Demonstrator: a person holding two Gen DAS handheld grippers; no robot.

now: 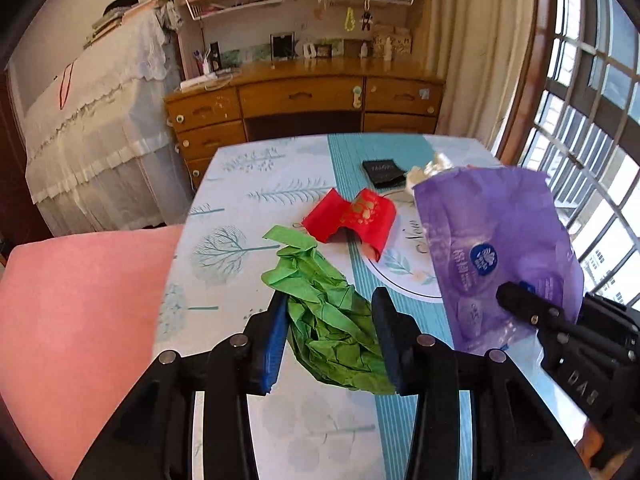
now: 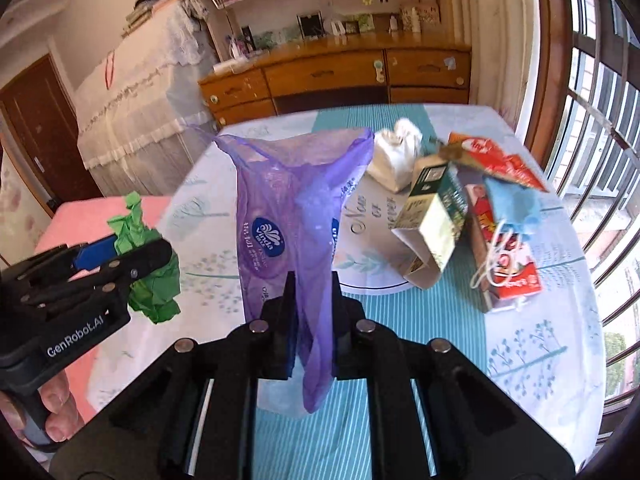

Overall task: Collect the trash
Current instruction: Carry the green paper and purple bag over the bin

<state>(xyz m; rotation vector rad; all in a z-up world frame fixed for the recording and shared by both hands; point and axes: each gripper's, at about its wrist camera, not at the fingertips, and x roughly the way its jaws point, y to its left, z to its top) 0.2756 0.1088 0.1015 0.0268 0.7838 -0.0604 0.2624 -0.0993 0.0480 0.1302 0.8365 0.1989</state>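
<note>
Green crumpled paper (image 1: 332, 320) sits clamped between the jaws of my left gripper (image 1: 330, 332), held above the tablecloth (image 1: 240, 208). In the right wrist view the same paper (image 2: 154, 280) appears at 9 o'clock, gripped by that left gripper (image 2: 132, 252) beside the purple plastic bag (image 2: 280, 216). My right gripper (image 2: 312, 300) is closed narrow on the bag's lower part; the bag stands up with its mouth open at 12 o'clock. In the left wrist view the bag (image 1: 496, 248) lies at 2 o'clock from the paper, near but apart. A red folded envelope (image 1: 352, 220) lies on the table at 12 o'clock beyond the paper. A green-and-cream carton (image 2: 432, 216) and a red printed box (image 2: 504, 256) lie at 2 o'clock of the bag.
</note>
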